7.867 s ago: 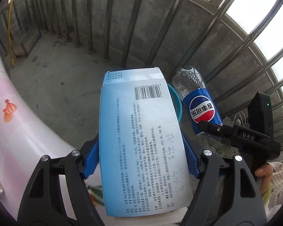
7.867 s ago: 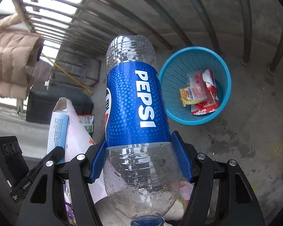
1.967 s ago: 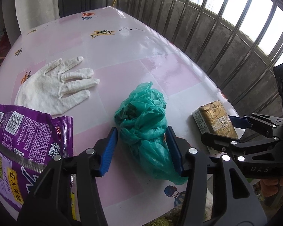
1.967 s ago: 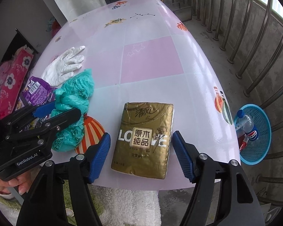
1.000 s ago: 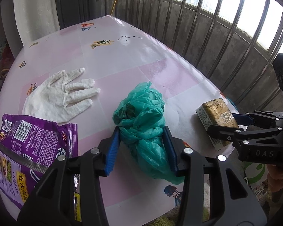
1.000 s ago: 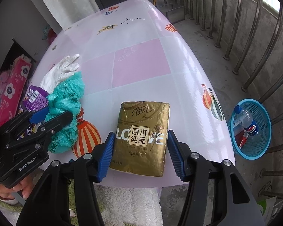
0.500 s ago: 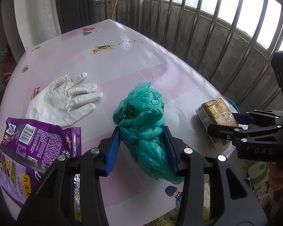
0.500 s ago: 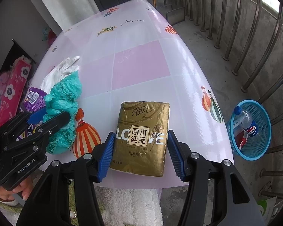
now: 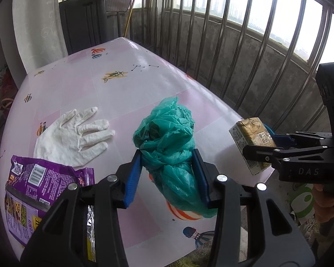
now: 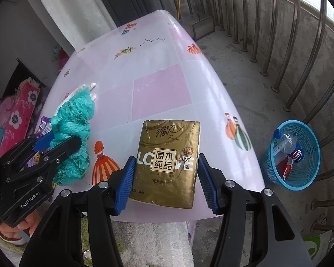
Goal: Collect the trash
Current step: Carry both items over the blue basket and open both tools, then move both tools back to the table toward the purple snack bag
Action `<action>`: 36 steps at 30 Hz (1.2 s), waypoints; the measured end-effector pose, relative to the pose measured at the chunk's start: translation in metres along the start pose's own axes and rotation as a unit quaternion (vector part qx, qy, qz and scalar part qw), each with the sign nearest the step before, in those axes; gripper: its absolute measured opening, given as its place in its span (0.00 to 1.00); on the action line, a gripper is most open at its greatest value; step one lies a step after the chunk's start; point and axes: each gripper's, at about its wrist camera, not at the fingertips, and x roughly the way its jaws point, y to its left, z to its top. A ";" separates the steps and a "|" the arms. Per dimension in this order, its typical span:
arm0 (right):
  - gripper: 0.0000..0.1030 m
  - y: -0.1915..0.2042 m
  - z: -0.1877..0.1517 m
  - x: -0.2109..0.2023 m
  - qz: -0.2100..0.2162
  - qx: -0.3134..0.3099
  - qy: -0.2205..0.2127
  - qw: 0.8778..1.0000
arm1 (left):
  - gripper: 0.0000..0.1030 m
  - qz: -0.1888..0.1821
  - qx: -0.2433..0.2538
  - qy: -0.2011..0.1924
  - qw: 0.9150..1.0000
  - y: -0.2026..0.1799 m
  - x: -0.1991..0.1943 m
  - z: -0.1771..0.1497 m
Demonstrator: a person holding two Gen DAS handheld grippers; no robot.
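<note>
In the left wrist view, the left gripper [image 9: 168, 173] has its fingers clamped on a crumpled green plastic bag [image 9: 167, 142], lifted above the pink counter [image 9: 113, 93]; a white glove [image 9: 71, 138] and purple snack bag [image 9: 31, 191] lie there. In the right wrist view, the right gripper [image 10: 165, 180] grasps a gold tissue pack [image 10: 169, 162]; a blue basket [image 10: 305, 178] stands on the floor.

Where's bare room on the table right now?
Free: far half of the table, beyond the glove; also the pink square between green bag and tissue pack. Crowded: near-left corner, with glove, purple wrapper and bag.
</note>
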 end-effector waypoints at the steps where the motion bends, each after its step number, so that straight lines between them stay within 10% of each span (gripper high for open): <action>1: 0.53 -0.007 0.001 -0.007 -0.003 0.010 -0.009 1.000 | 0.41 -0.007 0.004 -0.005 1.000 -0.003 -0.001 0.007; 9: 0.53 -0.115 -0.009 -0.070 -0.042 0.162 -0.091 0.982 | 0.41 -0.115 0.058 0.001 0.992 -0.063 0.018 0.069; 23: 0.53 -0.298 -0.061 -0.044 -0.016 0.444 -0.110 0.889 | 0.42 -0.234 0.159 0.158 0.946 -0.252 0.169 0.112; 26: 0.62 -0.334 -0.065 -0.022 -0.015 0.480 -0.120 0.869 | 0.65 -0.251 0.173 0.180 0.935 -0.282 0.202 0.111; 31: 0.72 -0.373 -0.090 0.012 -0.031 0.551 -0.102 0.828 | 0.69 -0.243 0.148 0.200 0.938 -0.296 0.230 0.108; 36: 0.72 -0.367 -0.103 0.016 -0.042 0.538 -0.096 0.837 | 0.69 -0.247 0.133 0.187 0.942 -0.278 0.219 0.111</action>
